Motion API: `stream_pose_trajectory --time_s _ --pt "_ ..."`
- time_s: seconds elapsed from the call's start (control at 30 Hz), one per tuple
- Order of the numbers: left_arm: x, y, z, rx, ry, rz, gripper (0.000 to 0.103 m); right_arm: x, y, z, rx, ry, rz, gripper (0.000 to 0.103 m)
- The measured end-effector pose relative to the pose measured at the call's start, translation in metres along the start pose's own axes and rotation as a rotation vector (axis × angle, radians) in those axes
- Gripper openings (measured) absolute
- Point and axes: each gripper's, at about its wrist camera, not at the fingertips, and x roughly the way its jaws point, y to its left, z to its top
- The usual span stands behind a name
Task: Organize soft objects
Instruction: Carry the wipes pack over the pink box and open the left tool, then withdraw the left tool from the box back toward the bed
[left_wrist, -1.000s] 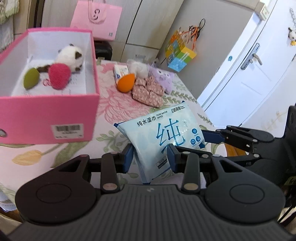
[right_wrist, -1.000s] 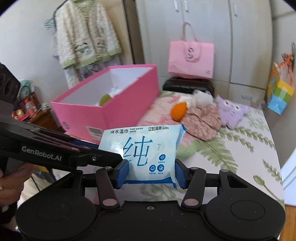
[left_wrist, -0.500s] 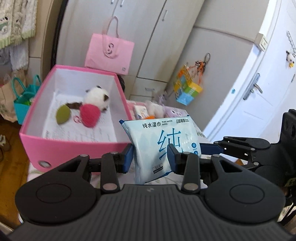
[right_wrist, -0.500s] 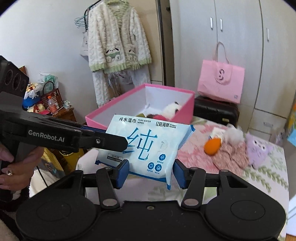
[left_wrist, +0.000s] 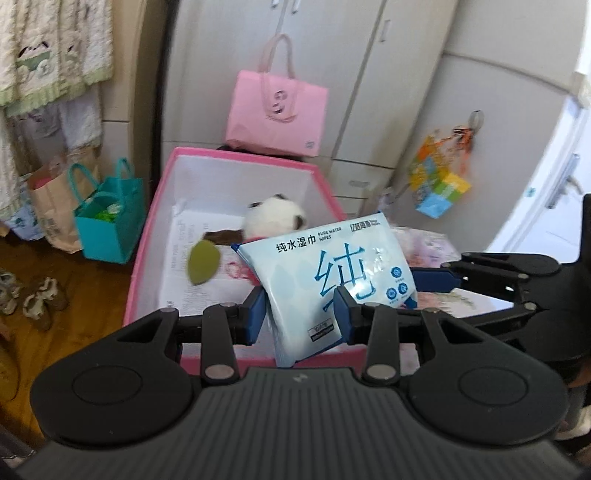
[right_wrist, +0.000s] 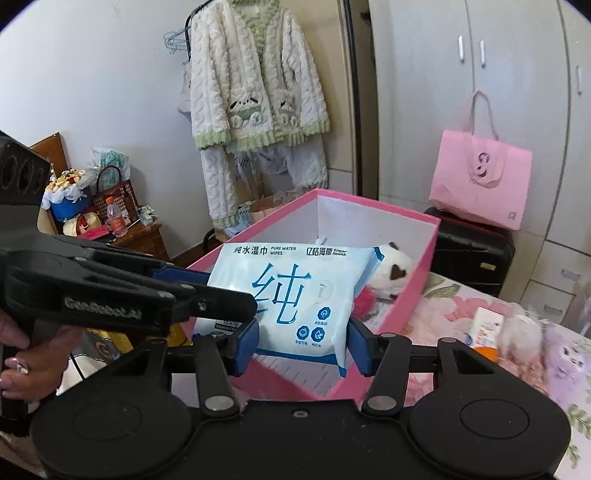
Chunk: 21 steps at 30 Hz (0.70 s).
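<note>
A light blue pack of wet wipes (left_wrist: 328, 273) is held by both grippers above the open pink box (left_wrist: 236, 155). My left gripper (left_wrist: 300, 314) is shut on the pack's lower edge, and my right gripper (right_wrist: 303, 347) is shut on the same pack (right_wrist: 295, 295). In the box (right_wrist: 406, 295) lie a white plush with dark patches (left_wrist: 275, 214), a green sponge (left_wrist: 203, 262) and a red fluffy ball (right_wrist: 364, 302), partly hidden by the pack. The right gripper's body shows in the left wrist view (left_wrist: 491, 273).
On the floral table (right_wrist: 461, 306) to the right lie a purple plush (right_wrist: 565, 358), a white fluffy toy (right_wrist: 521, 328) and an orange sponge (right_wrist: 485, 350). A teal bag (left_wrist: 110, 218) stands on the floor left of the box. A pink bag (left_wrist: 277, 110) sits behind it.
Both grippers have carried the wipes pack left and forward, from beside the box to over its open top. The box interior now lies directly beneath the pack.
</note>
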Motion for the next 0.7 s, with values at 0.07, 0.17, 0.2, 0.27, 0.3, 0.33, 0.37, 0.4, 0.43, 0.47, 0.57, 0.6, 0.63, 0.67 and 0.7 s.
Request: stream_pose_trajectory --time_s 0.07,0.17,0.2,0.27,0.3,0.33,0.37,0.4,0.43,0.47,0.57,0.6,0.63,0.67,0.7 --pt "0.009 0.007 0.003 -0.007 0.006 0.020 0.038 0.013 -0.002 0.002 0.011 0.015 0.013 0.058" --pt "0.021 0.017 0.006 -0.016 0.024 0.030 0.038 0.029 -0.006 0.006 0.016 0.024 0.012 0.059" --pt "0.025 0.019 0.007 -0.017 0.033 0.030 0.038 0.033 -0.005 0.006 0.011 0.026 0.005 0.059" --pt "0.032 0.023 0.007 -0.018 0.046 0.037 0.037 0.041 -0.006 0.005 0.005 0.034 -0.001 0.059" --pt "0.036 0.024 0.007 -0.011 0.052 0.044 0.037 0.045 -0.007 0.005 0.004 0.042 -0.005 0.059" --pt "0.040 0.025 0.007 -0.011 0.062 0.049 0.038 0.049 -0.007 0.005 0.005 0.050 -0.009 0.059" --pt "0.042 0.026 0.006 -0.011 0.069 0.051 0.038 0.053 -0.007 0.004 0.003 0.058 -0.013 0.059" --pt "0.044 0.026 0.005 -0.009 0.074 0.053 0.038 0.056 -0.007 0.004 0.002 0.065 -0.022 0.059" --pt "0.045 0.027 0.004 -0.007 0.074 0.060 0.039 0.059 -0.007 0.004 0.000 0.072 -0.034 0.059" --pt "0.045 0.026 0.003 -0.003 0.068 0.077 0.041 0.060 -0.005 0.004 -0.010 0.069 -0.047 0.059" --pt "0.038 0.013 0.000 0.119 0.034 0.153 0.043 0.059 0.001 0.003 -0.057 0.071 -0.081 0.060" --pt "0.034 0.011 0.000 0.136 0.029 0.156 0.045 0.056 0.003 0.003 -0.063 0.068 -0.079 0.060" --pt "0.030 0.010 -0.001 0.138 0.031 0.146 0.047 0.053 0.004 0.002 -0.063 0.066 -0.073 0.060" --pt "0.027 0.009 0.000 0.138 0.033 0.140 0.047 0.049 0.003 0.001 -0.059 0.065 -0.069 0.060" --pt "0.023 0.007 0.000 0.144 0.033 0.143 0.049 0.044 0.003 0.001 -0.054 0.062 -0.068 0.061"
